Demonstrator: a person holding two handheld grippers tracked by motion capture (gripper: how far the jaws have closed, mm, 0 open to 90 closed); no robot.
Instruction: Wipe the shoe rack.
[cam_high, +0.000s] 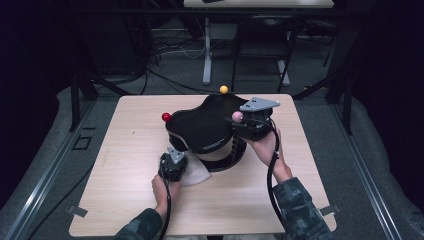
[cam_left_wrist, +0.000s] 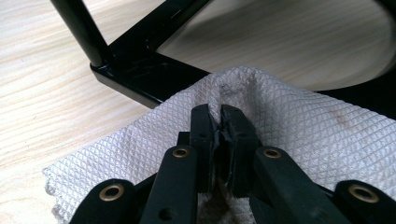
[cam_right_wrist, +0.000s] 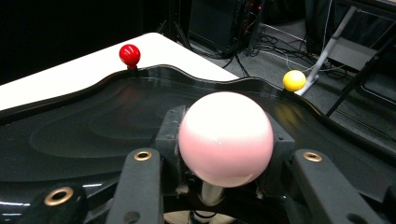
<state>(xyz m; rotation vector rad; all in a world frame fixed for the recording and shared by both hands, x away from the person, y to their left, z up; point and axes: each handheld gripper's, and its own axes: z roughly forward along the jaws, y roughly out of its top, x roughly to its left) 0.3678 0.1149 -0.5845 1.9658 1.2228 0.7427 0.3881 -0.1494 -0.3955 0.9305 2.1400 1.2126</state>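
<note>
On the light wooden table (cam_high: 125, 200), near the left of centre, the left gripper (cam_high: 172, 165) was clenched on a white quilted paper towel (cam_left_wrist: 299, 121), its jaws pinching a raised fold. The towel lay against the black metal base frame (cam_left_wrist: 140, 79) of a glossy black curved tray (cam_high: 210, 125). It seemed soft, light and easy to tear, so a bunched fold was the safest place to take it. To the right, the right gripper (cam_high: 245, 122) grasped the stem under a pink ball knob (cam_right_wrist: 226, 137); the tray looked stiff and slippery.
</note>
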